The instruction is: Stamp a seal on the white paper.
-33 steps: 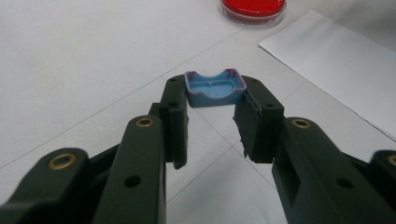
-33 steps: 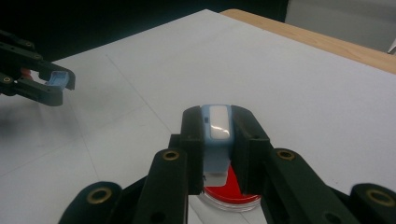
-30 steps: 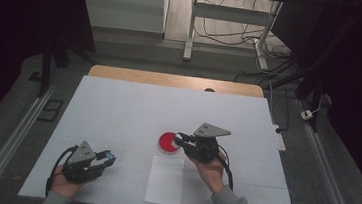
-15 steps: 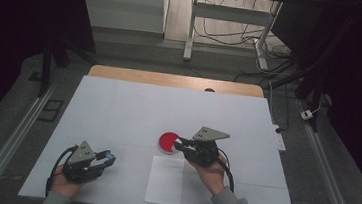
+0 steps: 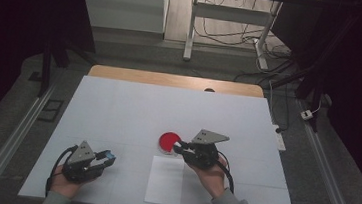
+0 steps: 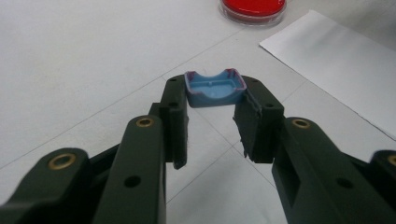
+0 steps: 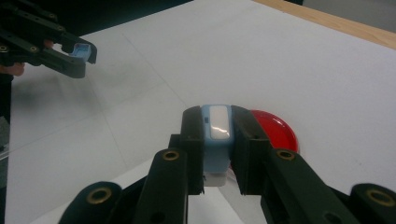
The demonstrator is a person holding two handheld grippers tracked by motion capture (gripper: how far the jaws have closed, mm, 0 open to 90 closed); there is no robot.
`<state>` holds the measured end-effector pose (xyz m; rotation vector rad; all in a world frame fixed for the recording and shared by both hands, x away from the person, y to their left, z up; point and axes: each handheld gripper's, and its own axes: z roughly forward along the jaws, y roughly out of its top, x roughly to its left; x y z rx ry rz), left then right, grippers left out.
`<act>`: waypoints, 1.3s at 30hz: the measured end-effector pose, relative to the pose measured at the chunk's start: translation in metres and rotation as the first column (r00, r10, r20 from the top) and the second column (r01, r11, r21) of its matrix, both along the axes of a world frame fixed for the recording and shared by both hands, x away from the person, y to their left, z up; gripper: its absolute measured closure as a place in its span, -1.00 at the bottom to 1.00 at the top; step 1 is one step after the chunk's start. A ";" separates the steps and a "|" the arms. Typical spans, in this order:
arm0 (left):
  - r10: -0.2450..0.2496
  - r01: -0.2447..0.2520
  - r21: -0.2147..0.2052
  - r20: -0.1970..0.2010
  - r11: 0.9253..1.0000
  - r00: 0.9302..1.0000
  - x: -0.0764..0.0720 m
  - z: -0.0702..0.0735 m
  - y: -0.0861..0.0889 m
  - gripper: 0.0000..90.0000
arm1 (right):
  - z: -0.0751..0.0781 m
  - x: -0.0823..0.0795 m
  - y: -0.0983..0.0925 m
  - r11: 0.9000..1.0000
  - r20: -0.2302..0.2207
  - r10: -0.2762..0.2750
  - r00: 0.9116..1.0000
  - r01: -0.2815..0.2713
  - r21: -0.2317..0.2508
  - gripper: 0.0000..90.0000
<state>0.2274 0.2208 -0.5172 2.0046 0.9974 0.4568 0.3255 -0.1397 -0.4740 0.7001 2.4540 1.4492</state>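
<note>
Blue cap (image 6: 215,88) in left gripper (image 6: 212,114), unlabelled.

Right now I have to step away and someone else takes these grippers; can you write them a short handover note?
Left gripper: shut on the blue cap, held near the table's front left.
Right gripper: shut on the light blue device, held beside the red dish.
White paper sheet lies in front of the dish.
Done: both pieces are gripped and the cap is off.
Left: probably using the device at the dish, then recapping it.
</note>
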 end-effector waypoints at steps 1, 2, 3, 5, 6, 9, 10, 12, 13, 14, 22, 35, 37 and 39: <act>0.000 0.000 0.000 0.000 1.000 1.000 0.000 0.000 0.000 0.45 | 0.000 -0.001 0.000 1.000 0.000 0.002 1.000 -0.002 0.004 0.67; 0.000 0.000 0.000 0.000 1.000 1.000 0.000 0.000 0.000 0.45 | 0.000 -0.001 0.000 1.000 0.000 0.004 1.000 -0.004 0.004 0.67; 0.000 0.000 0.000 0.000 1.000 1.000 0.000 0.000 0.000 0.45 | 0.000 -0.002 -0.001 1.000 0.001 0.004 1.000 -0.004 0.006 0.67; 0.000 0.000 0.000 0.000 1.000 1.000 0.000 0.000 0.000 0.45 | 0.001 -0.003 -0.001 1.000 -0.002 0.009 1.000 -0.009 0.007 0.67; 0.000 0.000 0.000 0.000 1.000 1.000 0.000 0.000 0.000 0.45 | 0.001 -0.004 -0.001 1.000 -0.004 0.011 1.000 -0.011 0.011 0.67; 0.002 -0.002 -0.001 0.000 1.000 1.000 0.000 0.000 0.000 0.45 | 0.002 -0.006 -0.002 1.000 -0.006 0.020 1.000 -0.020 0.007 0.67; 0.002 -0.002 0.000 0.000 1.000 1.000 0.000 0.000 0.000 0.45 | 0.002 -0.007 -0.002 1.000 -0.006 0.021 1.000 -0.021 0.008 0.67; 0.002 -0.002 0.000 0.000 1.000 1.000 0.000 0.000 0.000 0.45 | 0.001 -0.009 -0.002 1.000 -0.009 0.028 1.000 -0.028 0.005 0.67; 0.002 -0.002 0.000 0.000 1.000 1.000 0.000 0.000 0.000 0.45 | 0.001 -0.010 -0.002 0.999 -0.009 0.031 0.999 -0.031 0.009 0.67; 0.002 -0.002 0.000 0.000 1.000 1.000 0.000 0.000 0.000 0.45 | 0.001 -0.010 -0.002 0.999 -0.010 0.037 0.999 -0.037 0.004 0.67; 0.002 -0.002 -0.001 -0.001 1.000 1.000 0.000 0.000 0.000 0.45 | -0.001 -0.016 0.000 0.998 -0.016 0.061 0.998 -0.062 -0.008 0.67; 0.004 -0.004 0.000 -0.002 1.000 1.000 0.000 0.000 0.001 0.45 | -0.007 -0.023 0.002 0.996 -0.028 0.085 0.996 -0.086 -0.021 0.67; 0.004 -0.004 -0.001 -0.001 1.000 1.000 0.000 0.000 0.000 0.45 | -0.007 -0.024 0.002 0.996 -0.031 0.087 0.996 -0.088 -0.022 0.67; 0.003 -0.003 -0.001 -0.002 1.000 1.000 0.001 0.000 0.000 0.45 | -0.008 -0.026 0.002 0.995 -0.030 0.092 0.995 -0.093 -0.027 0.67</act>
